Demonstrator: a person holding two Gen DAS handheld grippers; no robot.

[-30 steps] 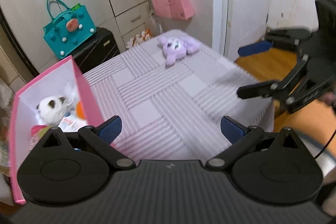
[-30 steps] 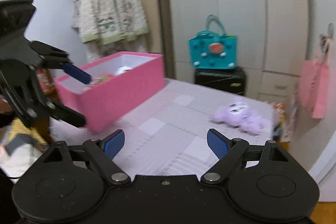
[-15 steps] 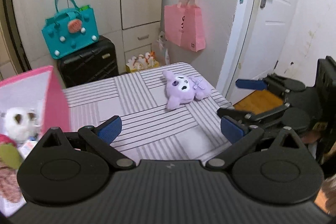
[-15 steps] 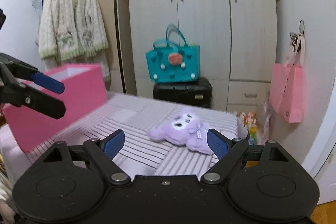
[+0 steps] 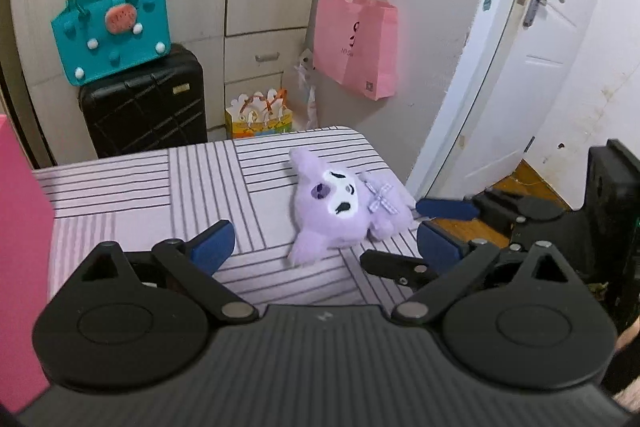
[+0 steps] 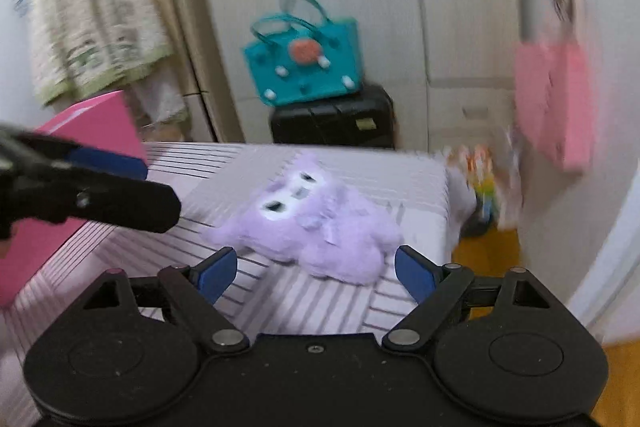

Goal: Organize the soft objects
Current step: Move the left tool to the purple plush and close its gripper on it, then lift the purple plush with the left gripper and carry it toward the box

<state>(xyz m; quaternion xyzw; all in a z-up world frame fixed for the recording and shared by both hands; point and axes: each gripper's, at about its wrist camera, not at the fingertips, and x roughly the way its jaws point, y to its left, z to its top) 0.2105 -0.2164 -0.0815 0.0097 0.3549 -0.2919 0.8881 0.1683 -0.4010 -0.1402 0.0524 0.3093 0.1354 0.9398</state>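
Over the last second both grippers had swung away from the pink box and closed in on the purple plush toy, which now filled far more of each view than it had before. Nearest in the left wrist view, the left gripper stood with its jaws spread wide and nothing between them, the toy lying just ahead of the blue pads. In the right wrist view the right gripper was likewise released, its jaws gaping and having widened a touch, the toy just beyond its tips and untouched. The toy lay face-up on the striped tabletop, near the far right corner by the door. The pink box sat at the left edge of the table, well apart from the toy. Beyond stood the black suitcase with the teal bag on top. Judging by this, the approach was nearly done and a grasp on the toy came next, then a carry back to the box
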